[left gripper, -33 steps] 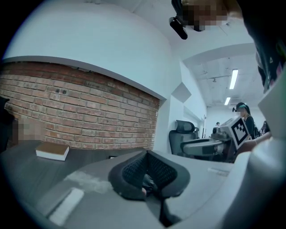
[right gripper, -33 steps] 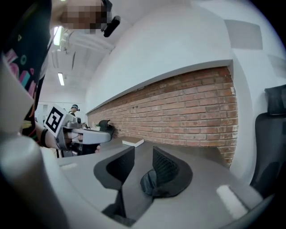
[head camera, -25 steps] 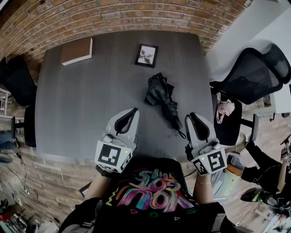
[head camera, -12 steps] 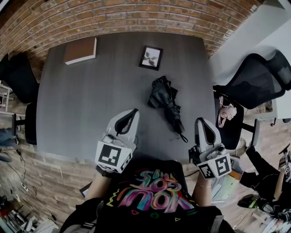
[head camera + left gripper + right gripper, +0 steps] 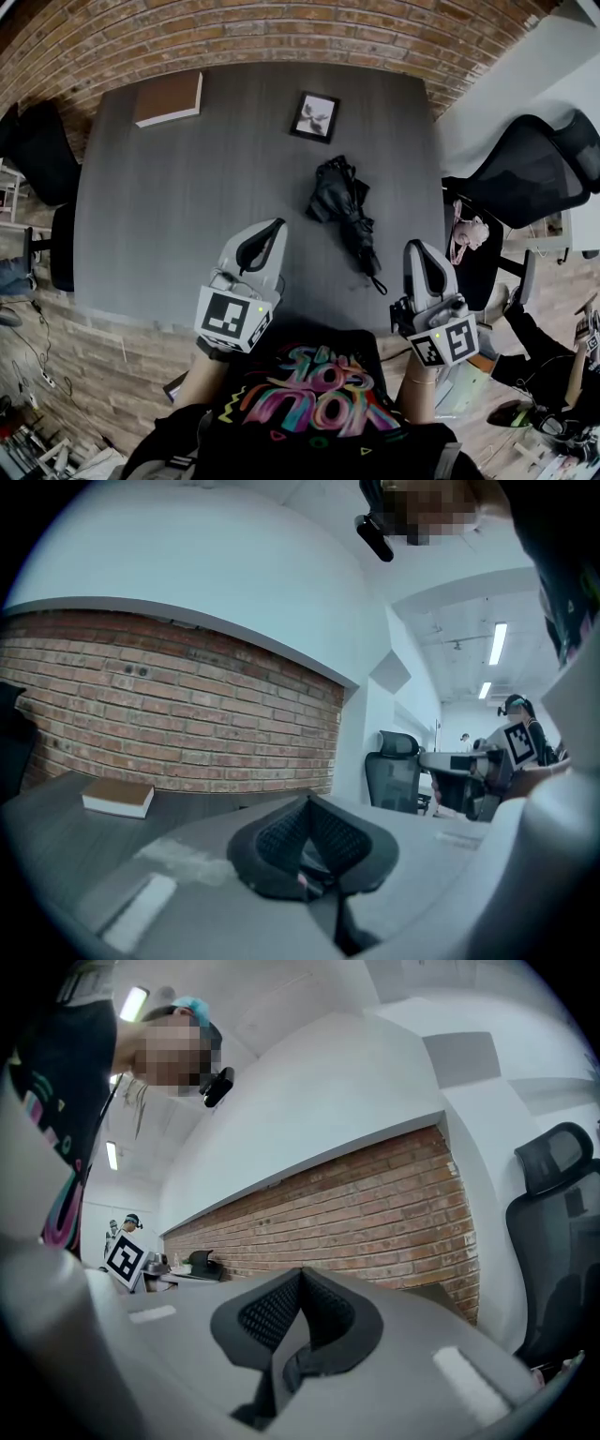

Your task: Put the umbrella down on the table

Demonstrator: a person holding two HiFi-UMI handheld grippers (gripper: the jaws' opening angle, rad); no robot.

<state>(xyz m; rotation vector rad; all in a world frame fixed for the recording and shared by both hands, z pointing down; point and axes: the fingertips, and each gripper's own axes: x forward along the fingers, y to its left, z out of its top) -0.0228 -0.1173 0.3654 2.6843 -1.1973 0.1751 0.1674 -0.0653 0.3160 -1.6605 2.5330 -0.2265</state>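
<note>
Dark grey surface (image 5: 178, 216) below a red brick wall (image 5: 281, 33) carries the folded black umbrella (image 5: 342, 208), which lies right of centre, ungripped. Near its lower tip, the right claw (image 5: 420, 248) is closed and empty. Further left, the left claw (image 5: 272, 230) is likewise closed on nothing.
</note>
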